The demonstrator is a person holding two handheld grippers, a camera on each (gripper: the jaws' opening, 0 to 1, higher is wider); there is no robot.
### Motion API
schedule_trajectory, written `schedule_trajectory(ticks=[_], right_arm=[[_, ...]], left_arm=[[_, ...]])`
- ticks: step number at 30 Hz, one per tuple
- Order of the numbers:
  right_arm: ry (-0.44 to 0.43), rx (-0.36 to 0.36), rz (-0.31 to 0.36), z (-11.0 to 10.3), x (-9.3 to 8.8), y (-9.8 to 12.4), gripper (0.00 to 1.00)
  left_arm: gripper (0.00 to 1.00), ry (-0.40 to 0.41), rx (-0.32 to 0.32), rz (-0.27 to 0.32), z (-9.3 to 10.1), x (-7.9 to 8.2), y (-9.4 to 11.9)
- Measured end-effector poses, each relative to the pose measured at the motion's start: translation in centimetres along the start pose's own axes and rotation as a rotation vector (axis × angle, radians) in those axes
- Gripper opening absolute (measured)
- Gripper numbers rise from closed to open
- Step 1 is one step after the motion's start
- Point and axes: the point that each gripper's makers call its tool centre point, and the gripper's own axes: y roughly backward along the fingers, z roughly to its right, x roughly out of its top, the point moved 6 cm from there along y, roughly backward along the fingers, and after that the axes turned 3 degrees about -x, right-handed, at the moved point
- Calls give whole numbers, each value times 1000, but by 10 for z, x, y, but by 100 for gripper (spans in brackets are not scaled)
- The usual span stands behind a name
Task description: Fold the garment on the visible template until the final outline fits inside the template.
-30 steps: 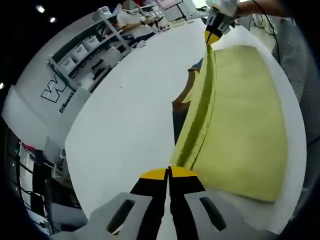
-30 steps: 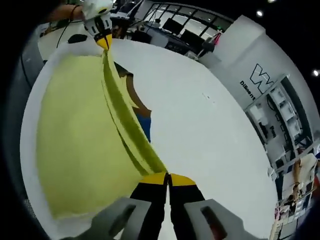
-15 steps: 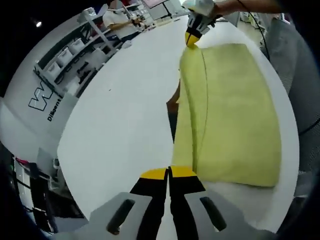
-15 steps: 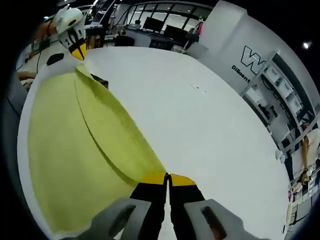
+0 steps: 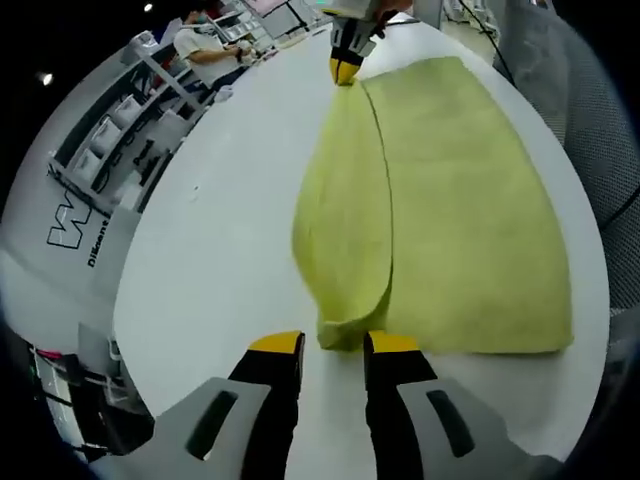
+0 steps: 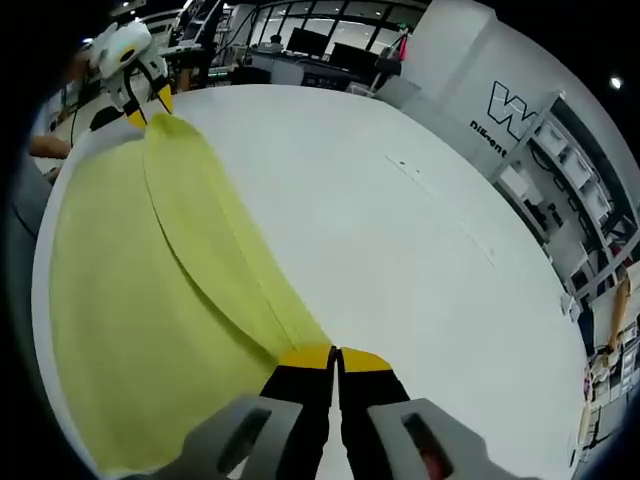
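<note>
In the left gripper view, a yellow-green garment (image 5: 450, 210) lies flat on a white table (image 5: 230, 230), one long side folded over onto itself. The left gripper (image 5: 334, 345) hovers at the near corner, its yellow-tipped jaws spread apart and holding nothing. The right gripper (image 5: 345, 72) sits at the far corner.

In the right gripper view, the right gripper (image 6: 334, 356) has its jaws pressed together, pinching the garment's (image 6: 140, 290) near corner
</note>
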Motion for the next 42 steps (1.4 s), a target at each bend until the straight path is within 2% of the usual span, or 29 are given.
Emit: schedule_trajectory(ticks=[2, 4, 5, 9, 11, 13, 15, 18, 19, 21, 25, 27, 31, 36, 38, 42], right_arm=[[-13, 4, -2, 1, -1, -1, 0], [-49, -20, -10, 4, -3, 0, 0], [-84, -32, 9, 9, -1, 4, 0], [-161, -37, 40, 15, -2, 11, 0], [-171, -43, 41, 17, -4, 12, 0], [-202, -67, 42, 21, -9, 18, 0], [-232, -59, 44, 19, -14, 21, 1], [-267, -31, 43, 12, -17, 20, 2], [-273, -20, 38, 8, -18, 20, 3], [-264, -6, 28, 1, -19, 18, 3], [-263, 15, 25, -8, -16, 14, 5], [-265, 16, 26, -9, -15, 12, 4], [-290, 8, 13, -8, -13, 7, 0], [-300, 2, 7, -7, -12, 6, 0], [-313, -1, 8, -6, -11, 7, 0], [-334, -18, 24, -5, -10, 15, 3]], left_arm=[[23, 18, 1, 13, -2, 2, -3], [15, 36, -7, 21, -3, 2, -5], [9, 100, -14, 55, -2, 4, -7], [7, 184, 2, 63, -7, 2, -8], [7, 215, 5, 74, -8, 2, -8], [7, 402, 10, 115, -11, -2, -9], [7, 523, 25, 119, -13, -8, -10], [7, 637, 42, 155, -16, -11, -10], [7, 739, 33, 157, -15, -13, -10], [7, 812, 38, 140, -14, -17, -12], [6, 928, 59, 162, -16, -17, -14], [6, 959, 67, 176, -17, -17, -15], [6, 961, 78, 155, -14, -18, -20], [8, 972, 104, 135, -13, -19, -23], [8, 938, 156, 129, -16, -20, -19], [7, 932, 160, 142, -15, -18, -9]])
